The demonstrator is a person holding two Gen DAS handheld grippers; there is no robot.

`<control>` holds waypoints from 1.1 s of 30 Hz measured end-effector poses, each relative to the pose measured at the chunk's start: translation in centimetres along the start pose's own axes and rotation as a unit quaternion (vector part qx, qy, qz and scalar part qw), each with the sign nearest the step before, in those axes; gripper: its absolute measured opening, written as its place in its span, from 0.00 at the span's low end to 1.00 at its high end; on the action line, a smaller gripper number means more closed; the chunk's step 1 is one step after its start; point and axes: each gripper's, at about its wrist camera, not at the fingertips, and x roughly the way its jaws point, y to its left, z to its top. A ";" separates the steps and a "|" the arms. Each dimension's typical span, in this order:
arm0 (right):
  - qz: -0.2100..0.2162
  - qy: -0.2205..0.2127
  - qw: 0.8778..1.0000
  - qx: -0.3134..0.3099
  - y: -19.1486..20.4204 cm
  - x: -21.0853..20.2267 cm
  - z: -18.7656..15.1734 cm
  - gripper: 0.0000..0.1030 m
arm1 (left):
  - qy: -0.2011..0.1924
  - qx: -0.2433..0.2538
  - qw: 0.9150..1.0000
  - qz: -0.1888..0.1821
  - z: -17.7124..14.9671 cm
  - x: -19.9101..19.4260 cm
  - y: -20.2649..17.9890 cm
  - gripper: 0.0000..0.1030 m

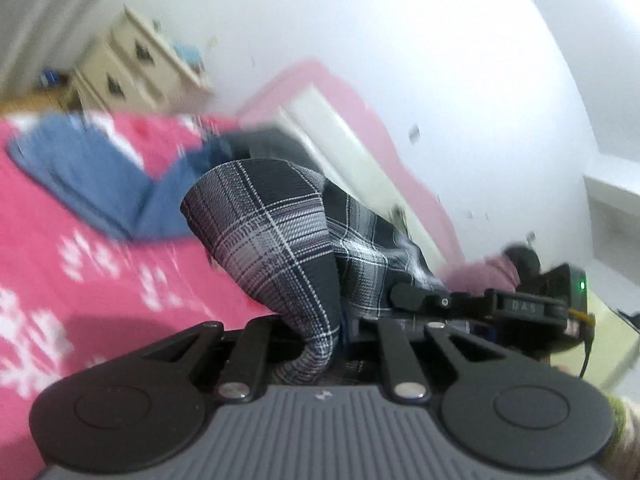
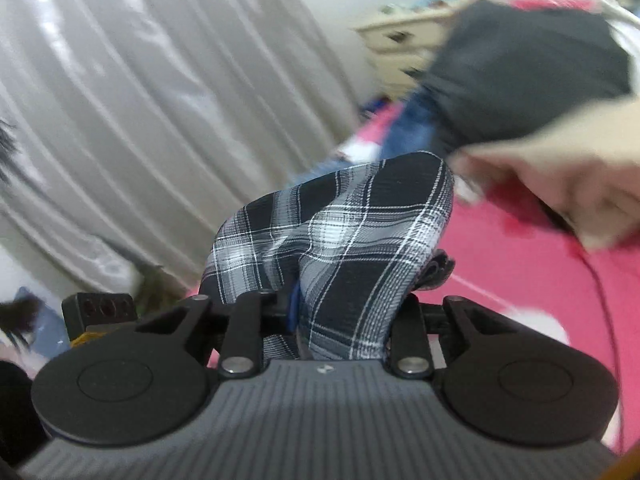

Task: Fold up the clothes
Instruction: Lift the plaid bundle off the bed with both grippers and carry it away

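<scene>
Item: plaid garment [image 1: 276, 240], black, grey and white check, held up off the pink bedspread [image 1: 80, 272], which I take as my landmark. I hold it aloft so it can hang free and show its edges before any fold.

Left gripper [image 1: 320, 344]: jaws narrow, pinched on a bunch of the plaid cloth.

Right gripper [image 2: 332, 320]: jaws likewise narrow, clamped on another bunch of the same cloth (two holds let me spread it out).

Blue jeans [image 1: 92, 176]: lying flat on the bedspread, beyond the plaid, awaiting their turn I judge.

Dark garment [image 2: 520, 68]: above the bedspread's far side; blur hides whether it rests on anything.

Cream dresser [image 1: 136, 64]: beyond the bedspread, against the wall.
</scene>
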 end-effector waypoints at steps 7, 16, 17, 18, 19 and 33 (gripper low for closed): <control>0.121 -0.038 0.989 -0.074 5.3 -0.5 1.8 0.23 | -0.073 0.073 0.992 0.075 3.1 -7.8 -6.2 0.14; 0.317 -0.065 0.942 -0.085 13.9 0.6 1.5 0.23 | -0.101 0.164 0.955 0.225 6.5 -21.9 -16.4 0.14; 0.336 -0.062 0.936 -0.082 15.1 0.9 1.3 0.23 | -0.104 0.170 0.950 0.240 6.4 -23.5 -17.4 0.14; 0.352 -0.057 0.931 -0.082 16.4 1.2 1.1 0.23 | -0.108 0.170 0.947 0.252 6.2 -25.0 -18.1 0.14; 0.367 -0.046 0.925 -0.084 17.7 1.4 1.0 0.23 | -0.112 0.165 0.944 0.262 5.9 -26.4 -18.6 0.14; 0.455 0.238 0.853 -0.099 29.7 13.6 -5.9 0.23 | -0.161 -0.073 0.899 0.400 -3.9 -37.1 -11.3 0.14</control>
